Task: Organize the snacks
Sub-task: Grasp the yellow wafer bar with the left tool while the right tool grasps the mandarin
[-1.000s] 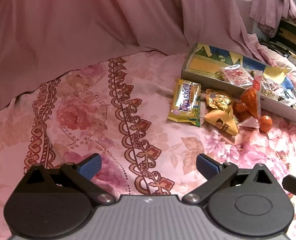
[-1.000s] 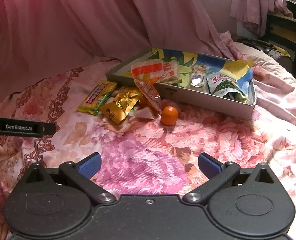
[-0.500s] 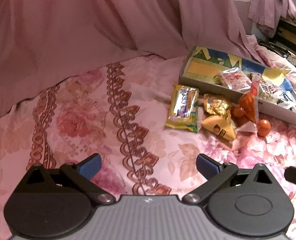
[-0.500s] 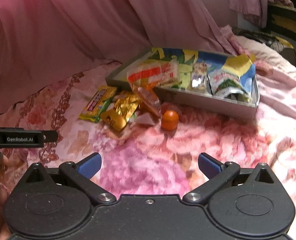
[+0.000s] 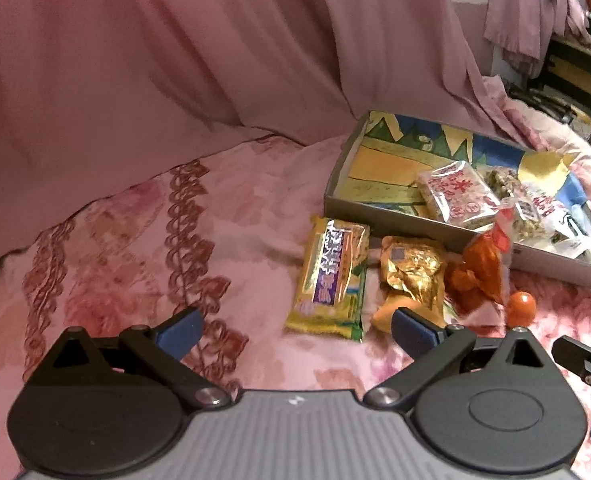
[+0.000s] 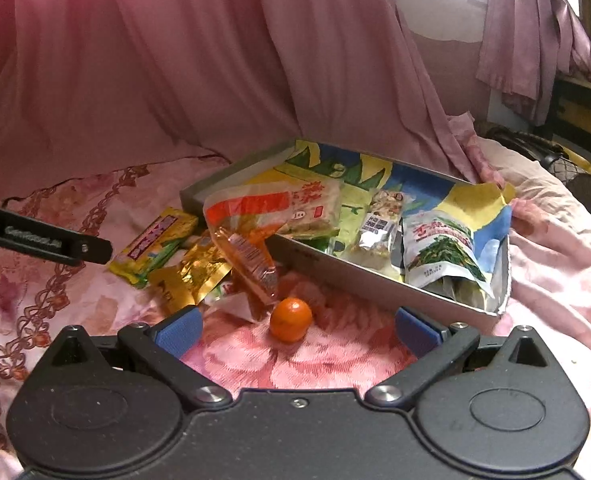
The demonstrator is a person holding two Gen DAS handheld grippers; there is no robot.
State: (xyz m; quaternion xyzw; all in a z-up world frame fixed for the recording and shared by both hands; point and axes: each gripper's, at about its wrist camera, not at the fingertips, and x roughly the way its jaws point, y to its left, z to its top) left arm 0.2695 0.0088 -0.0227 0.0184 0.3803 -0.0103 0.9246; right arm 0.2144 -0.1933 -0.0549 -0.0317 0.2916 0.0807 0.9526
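A shallow grey box [image 5: 379, 211] [image 6: 335, 268] with a colourful lining lies on the floral bedspread and holds several snack packets. In front of it lie a yellow-green packet [image 5: 329, 280] [image 6: 151, 246], a gold foil packet [image 5: 411, 276] [image 6: 187, 276], an orange packet [image 5: 481, 270] [image 6: 251, 264] leaning on the box rim, and a small orange [image 5: 520, 307] [image 6: 290, 319]. My left gripper [image 5: 295, 330] is open and empty, just short of the yellow-green packet. My right gripper [image 6: 297, 330] is open and empty, with the orange between its fingertips' line.
Pink draped cloth [image 5: 175, 60] rises behind the bedspread. Dark furniture [image 6: 583, 108] and hanging cloth stand at the far right. The left gripper's finger [image 6: 43, 240] shows at the left of the right wrist view.
Both grippers have moved forward toward the snacks and box, which now appear larger and nearer. Both stay open and empty.
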